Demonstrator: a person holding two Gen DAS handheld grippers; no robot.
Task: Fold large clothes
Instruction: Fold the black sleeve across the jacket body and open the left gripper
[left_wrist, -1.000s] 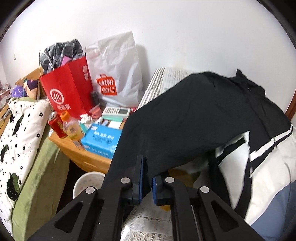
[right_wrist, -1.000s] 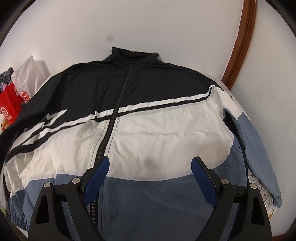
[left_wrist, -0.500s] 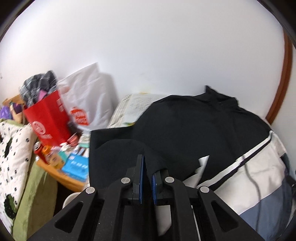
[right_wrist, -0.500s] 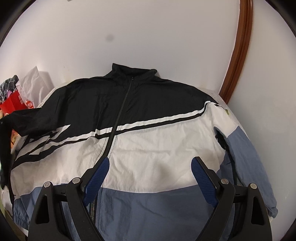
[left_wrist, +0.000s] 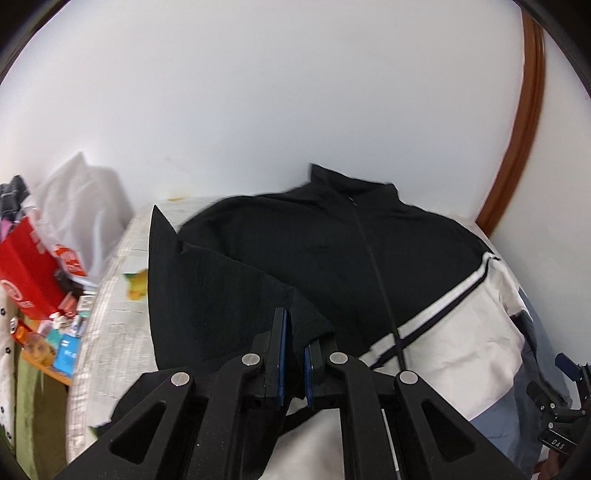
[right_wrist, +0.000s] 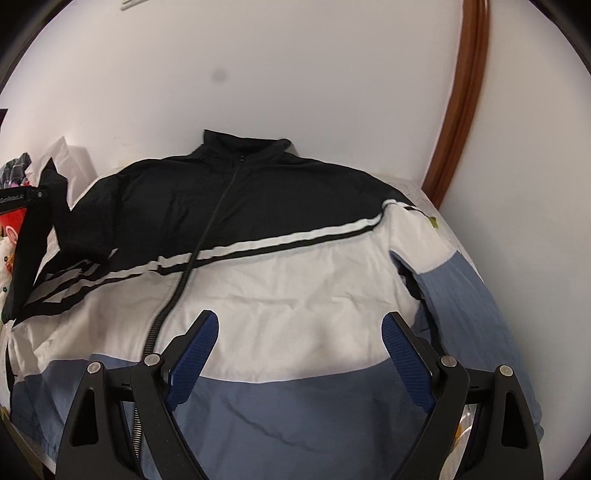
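The jacket (right_wrist: 295, 280) lies face up and zipped on the bed (left_wrist: 110, 295), collar toward the wall (left_wrist: 258, 92), hem toward me; its long axis runs away from both grippers. I judge the step in hand to be folding the first sleeve inward across the chest.

The black sleeve (left_wrist: 207, 295) is on my left side. My left gripper (left_wrist: 293, 354) is clenched on its cuff end, and the sleeve drapes from the shoulder down to the jaws, lifted over the jacket's left panel. The controlling relation: the zipper line (left_wrist: 373, 280) lies to the right of this gripper, so the sleeve must travel rightward toward it. The left hand is the nearer one.

My right gripper (right_wrist: 299, 354) is released, jaws wide, hovering above the white and blue front panels with nothing between the pads. The blue sleeve (right_wrist: 469, 302) lies flat to its right, untouched.

Beyond the bed's left edge stand a red bag (left_wrist: 26, 266) and a white bag (left_wrist: 81, 214). A brown curved frame (right_wrist: 458, 110) rises at right.
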